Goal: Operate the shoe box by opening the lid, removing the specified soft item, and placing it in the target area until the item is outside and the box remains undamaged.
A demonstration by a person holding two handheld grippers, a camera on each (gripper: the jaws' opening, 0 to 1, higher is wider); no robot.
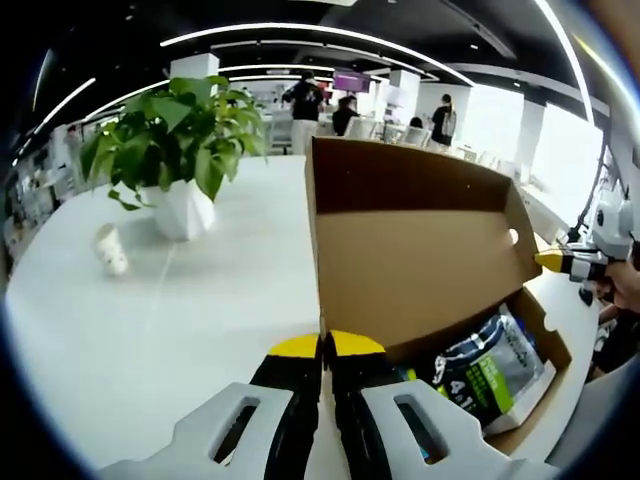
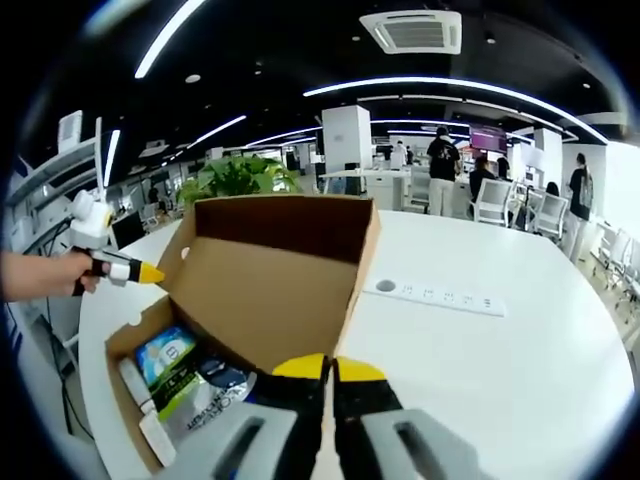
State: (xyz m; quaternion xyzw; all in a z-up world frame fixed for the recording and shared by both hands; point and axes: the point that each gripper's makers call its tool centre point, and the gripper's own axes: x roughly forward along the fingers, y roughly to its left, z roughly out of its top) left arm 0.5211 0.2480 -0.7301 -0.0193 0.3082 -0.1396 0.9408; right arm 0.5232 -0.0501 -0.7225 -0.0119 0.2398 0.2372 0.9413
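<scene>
Left gripper [image 1: 327, 350]: white perforated jaws with black pads and yellow tips are seen pressed together, a thin dark seam between them; nothing is held. The tips are set against the near lower edge of the raised lid.
Right gripper [image 2: 327, 372]: the same white, black and yellow build; its jaws are drawn fully together at the box's near corner, and no object is clamped. In the left gripper view it is seen at the far right, yellow-tipped, held by a hand [image 1: 628, 285] cut off by the rim.
Shoe box [image 1: 420, 260]: plain brown corrugated cardboard, matte and rectangular; the lid is stood upright on its hinge, with side flaps folded in and a small round hole near one edge. The tray is laid open on the table.
Soft item [image 1: 490, 365]: a glossy, crinkled plastic pouch in dark blue, green and white is lodged inside the tray; its print is too small to be read, and part is hidden by the box wall and jaws.
Table [image 1: 180, 330]: smooth, white, rounded at the edge.
Potted plant [image 1: 180, 150]: broad green leaves in a faceted white pot.
Paper cup [image 1: 110, 250]: small, white, blurred.
Power strip [image 2: 440, 296]: a flat white bar with sockets, set well apart from the box.
Background: office desks and standing people are rendered small and indistinct.
</scene>
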